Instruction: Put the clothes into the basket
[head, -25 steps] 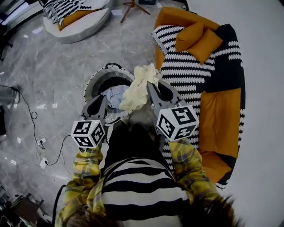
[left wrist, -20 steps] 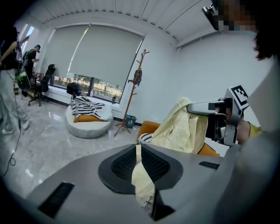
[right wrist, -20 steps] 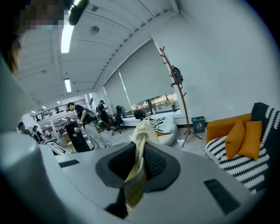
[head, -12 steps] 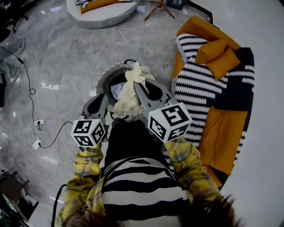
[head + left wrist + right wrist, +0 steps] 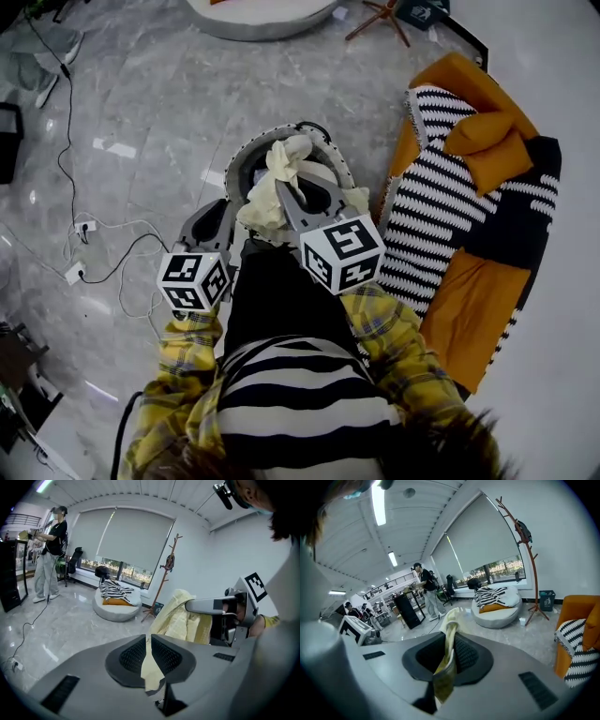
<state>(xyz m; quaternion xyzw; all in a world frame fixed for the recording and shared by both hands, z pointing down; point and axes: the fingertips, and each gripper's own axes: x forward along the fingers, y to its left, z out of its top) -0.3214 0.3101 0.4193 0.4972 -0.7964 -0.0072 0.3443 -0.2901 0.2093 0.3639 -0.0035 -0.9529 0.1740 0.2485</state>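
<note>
A pale yellow garment (image 5: 274, 184) hangs bunched over the round basket (image 5: 240, 157) on the grey floor. My right gripper (image 5: 284, 194) is shut on the garment's upper part, above the basket's opening. In the right gripper view the cloth (image 5: 449, 641) runs pinched between the jaws of that gripper (image 5: 449, 633). My left gripper (image 5: 225, 210) sits at the basket's near-left rim. In the left gripper view a strip of the same cloth (image 5: 151, 663) is clamped in that gripper (image 5: 150, 637), and the garment (image 5: 178, 618) drapes from the right gripper (image 5: 220, 605) beyond it.
An orange and black-and-white striped sofa (image 5: 473, 211) stands right of the basket. Cables and a plug strip (image 5: 89, 258) lie on the floor to the left. A round floor cushion (image 5: 267, 11) and a coat stand (image 5: 380, 17) are farther off. A person (image 5: 50, 550) stands at the far left.
Both grippers have carried the garment forward and down, from beside the sofa to over the basket. The basket now lies right under the jaws, and the sofa has slid to the right of the view.
</note>
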